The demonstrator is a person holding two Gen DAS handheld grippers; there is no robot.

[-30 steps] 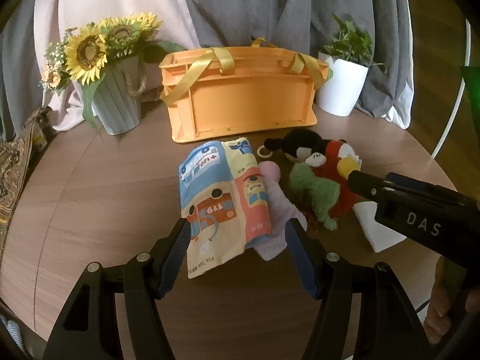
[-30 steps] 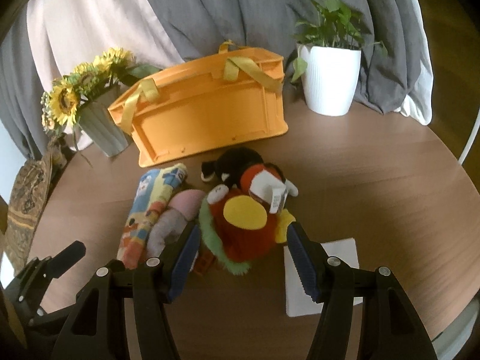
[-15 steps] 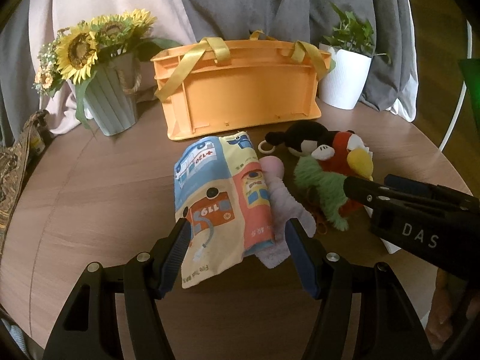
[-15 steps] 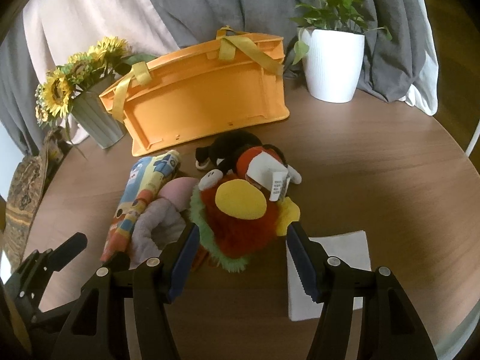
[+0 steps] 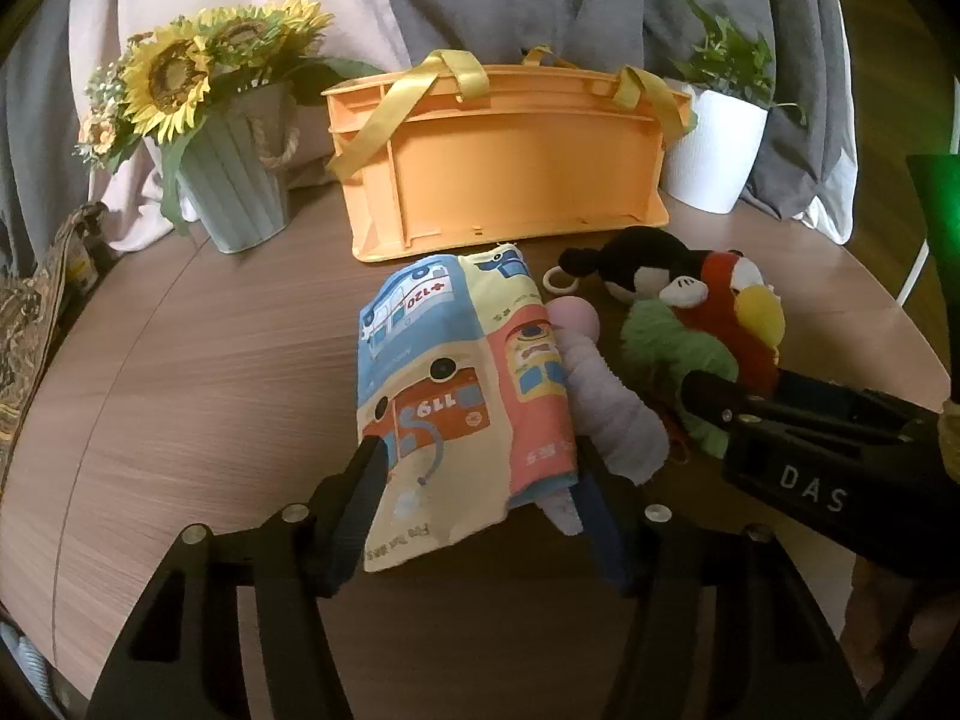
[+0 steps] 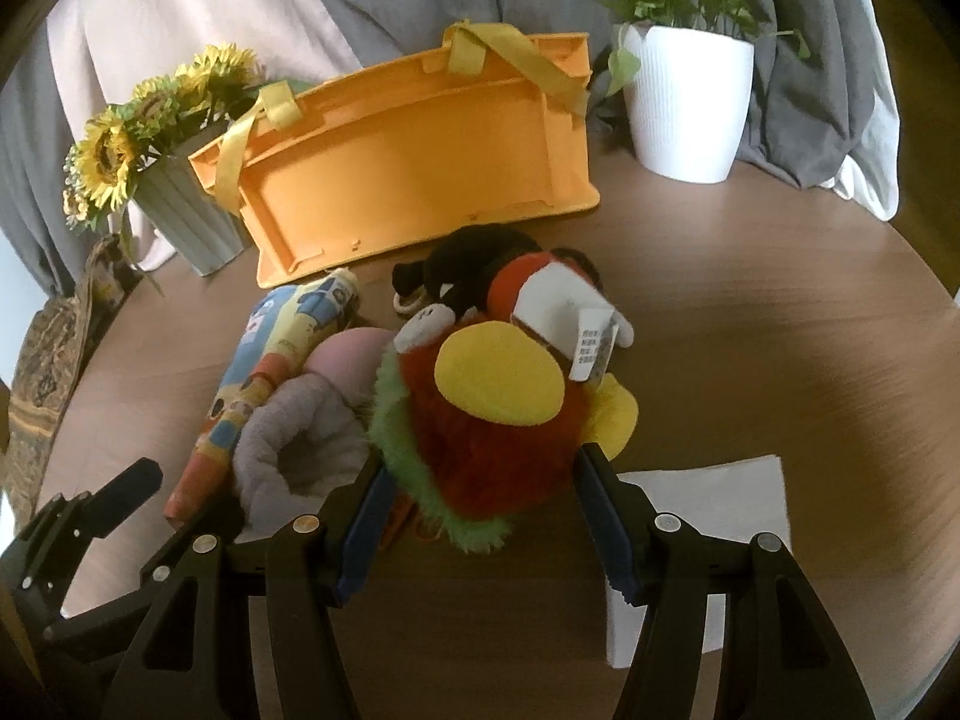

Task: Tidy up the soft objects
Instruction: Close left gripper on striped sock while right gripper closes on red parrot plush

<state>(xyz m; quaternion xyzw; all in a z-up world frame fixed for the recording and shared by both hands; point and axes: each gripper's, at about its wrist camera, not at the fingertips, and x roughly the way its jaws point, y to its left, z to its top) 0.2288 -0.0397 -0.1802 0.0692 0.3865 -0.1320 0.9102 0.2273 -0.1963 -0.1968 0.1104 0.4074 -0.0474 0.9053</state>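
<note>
A cloth book (image 5: 456, 384) printed with vehicles lies flat on the round wooden table (image 5: 210, 396). My left gripper (image 5: 478, 462) straddles the book's near end, and its jaws are closing with the book between them; I see no firm pinch. A lilac plush (image 5: 600, 408) lies against the book's right side. My right gripper (image 6: 483, 465) stands open around a red and green plush bird (image 6: 480, 420), one finger on each side. A black plush (image 6: 474, 258) rests behind the bird. An orange crate (image 5: 510, 180) with yellow straps lies on its side at the back.
A sunflower vase (image 5: 234, 180) stands at the back left and a white plant pot (image 5: 714, 150) at the back right. A white cloth (image 6: 708, 516) lies right of the bird. A patterned bag (image 5: 30, 324) sits at the left edge. Curtains hang behind.
Both grippers have come down closer to the toys. The left jaws have narrowed a little around the cloth book. The right fingers now flank the plush bird lower down.
</note>
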